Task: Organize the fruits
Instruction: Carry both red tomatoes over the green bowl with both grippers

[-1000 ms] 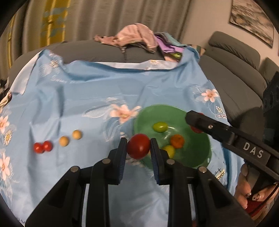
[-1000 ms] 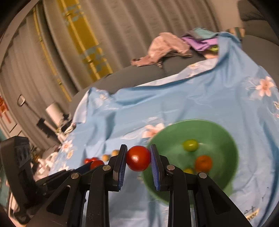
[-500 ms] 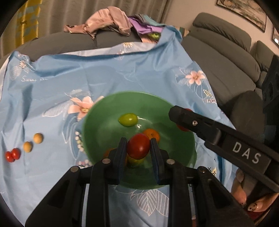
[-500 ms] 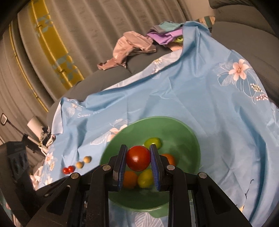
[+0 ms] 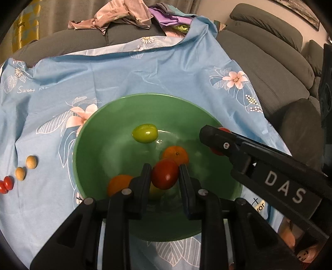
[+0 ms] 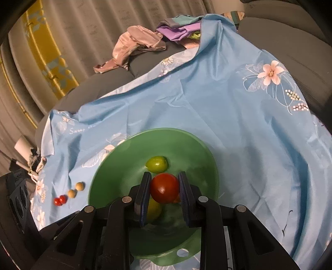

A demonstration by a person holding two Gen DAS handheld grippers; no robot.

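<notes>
Holding a red tomato (image 5: pixel 165 174) between the two pads of my left hand-held gripper (image 5: pixel 164 175), above the inside of the green bowl (image 5: pixel 97 133). My right hand-held gripper (image 6: pixel 164 189) likewise pinches a second red tomato (image 6: pixel 165 188) over the same bowl; from the left wrist view this gripper reaches in from the right, its tip near the far right wall of the bowl, with only a sliver of red visible behind the finger.

Bowl contents: one yellow-green tomato (image 5: pixel 145 133) toward the far side, one orange fruit (image 5: pixel 176 154) just behind my left-held tomato, another orange fruit (image 5: pixel 118 184) at the near left, and a yellowish one (image 6: pixel 154 208) under the grippers, mostly hidden, so I cannot tell what it is.

Bowl sits on a light blue floral cloth (image 5: pixel 132 76) draped over a grey sofa (image 5: pixel 269 47). Left of the bowl, on the cloth: two small tan round fruits (image 5: pixel 26 167) side by side, and beside them, further left, two small red ones (image 5: pixel 5 183) touching each other. Crumpled clothes (image 5: pixel 124 12) lie on the sofa beyond the cloth's far edge.
</notes>
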